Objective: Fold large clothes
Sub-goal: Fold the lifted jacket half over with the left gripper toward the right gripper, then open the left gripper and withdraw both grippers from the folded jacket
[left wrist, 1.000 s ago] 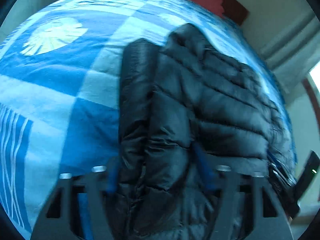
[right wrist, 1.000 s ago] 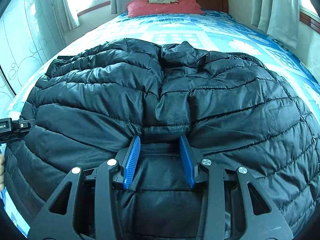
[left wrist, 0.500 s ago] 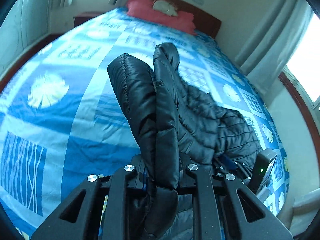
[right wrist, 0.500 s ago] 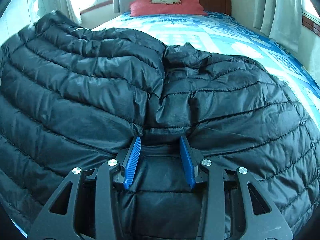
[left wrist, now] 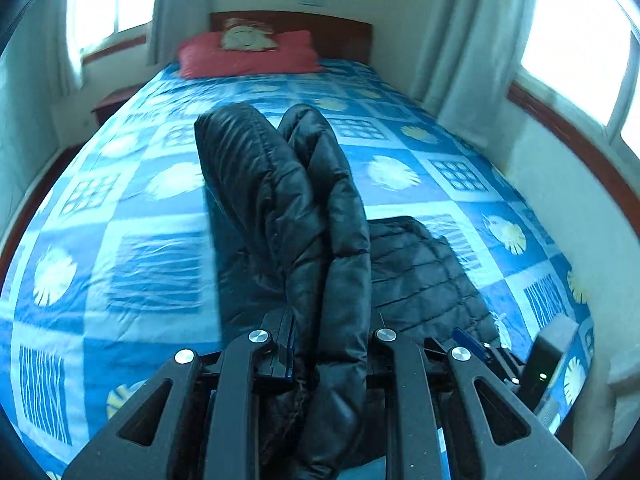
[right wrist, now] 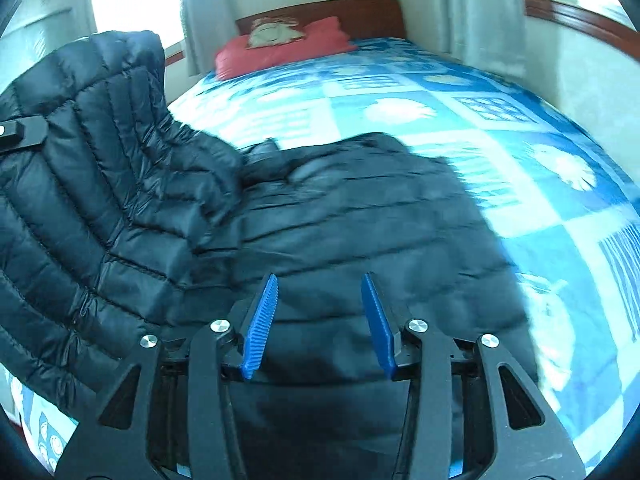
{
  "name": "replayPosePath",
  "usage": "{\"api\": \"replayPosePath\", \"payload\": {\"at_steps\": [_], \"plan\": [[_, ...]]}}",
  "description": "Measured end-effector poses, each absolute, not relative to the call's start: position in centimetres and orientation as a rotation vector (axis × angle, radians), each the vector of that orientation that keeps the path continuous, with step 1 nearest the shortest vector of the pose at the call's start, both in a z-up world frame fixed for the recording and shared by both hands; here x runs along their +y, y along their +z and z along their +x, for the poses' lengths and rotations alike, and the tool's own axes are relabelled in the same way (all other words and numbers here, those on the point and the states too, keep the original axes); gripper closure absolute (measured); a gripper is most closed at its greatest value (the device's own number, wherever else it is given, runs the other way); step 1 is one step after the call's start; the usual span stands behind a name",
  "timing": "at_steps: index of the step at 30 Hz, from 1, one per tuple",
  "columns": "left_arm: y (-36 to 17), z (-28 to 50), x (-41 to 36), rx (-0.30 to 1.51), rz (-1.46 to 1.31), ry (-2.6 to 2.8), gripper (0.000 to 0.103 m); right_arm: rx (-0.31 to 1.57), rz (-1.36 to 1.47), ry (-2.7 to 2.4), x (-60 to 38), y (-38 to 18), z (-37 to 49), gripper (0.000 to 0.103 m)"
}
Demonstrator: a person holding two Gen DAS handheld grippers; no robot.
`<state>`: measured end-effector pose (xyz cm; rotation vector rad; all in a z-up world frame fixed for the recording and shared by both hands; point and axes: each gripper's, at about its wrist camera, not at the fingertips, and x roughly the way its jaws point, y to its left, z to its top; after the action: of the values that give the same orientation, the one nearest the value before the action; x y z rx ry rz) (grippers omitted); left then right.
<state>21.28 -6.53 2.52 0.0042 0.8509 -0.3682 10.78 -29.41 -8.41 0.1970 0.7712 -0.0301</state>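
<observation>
A black quilted puffer jacket lies on the blue patterned bed. My left gripper is shut on a thick fold of the jacket and holds its left half lifted off the bed. In the right wrist view that lifted half stands up at the left, with the left gripper's tip at its edge. The rest of the jacket lies flat. My right gripper is open, its blue pads apart just above the jacket's near hem, holding nothing. The right gripper also shows in the left wrist view.
The bed's blue and white quilt spreads all around the jacket. A red pillow and wooden headboard are at the far end. Curtained windows flank the bed. A nightstand stands far left.
My left gripper closed on the jacket's left side and raised it off the bed. My right gripper stayed open and drew back a little from the hem.
</observation>
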Motion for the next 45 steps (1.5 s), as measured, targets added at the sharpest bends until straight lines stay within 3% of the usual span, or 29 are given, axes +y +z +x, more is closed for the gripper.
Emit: {"api": "replayPosePath", "payload": {"at_steps": [13,20,29,42,45], "plan": [[-5.1,21.9,-21.3,0.984,0.123,-0.479,0.084,0.781,0.283,-0.163,-38.7,-10.5,6.7,0.056],[-8.3,21.4,-23.7,0.986,0.168,-0.464,0.084,0.796,0.294,-0.162,-40.2,-11.9,6.4,0.054],[-8.4,20.3,-24.2,0.936,0.176,-0.461,0.08,0.796,0.322,-0.15,-40.9,-12.6,6.2,0.049],[-5.2,18.1,-26.4,0.899,0.111,-0.474,0.041,0.769,0.323,-0.208,-42.5,-11.2,4.2,0.049],[-4.2,17.1,-27.0,0.878,0.11,-0.506,0.039,0.766,0.33,-0.224,-43.1,-11.0,3.8,0.049]]}}
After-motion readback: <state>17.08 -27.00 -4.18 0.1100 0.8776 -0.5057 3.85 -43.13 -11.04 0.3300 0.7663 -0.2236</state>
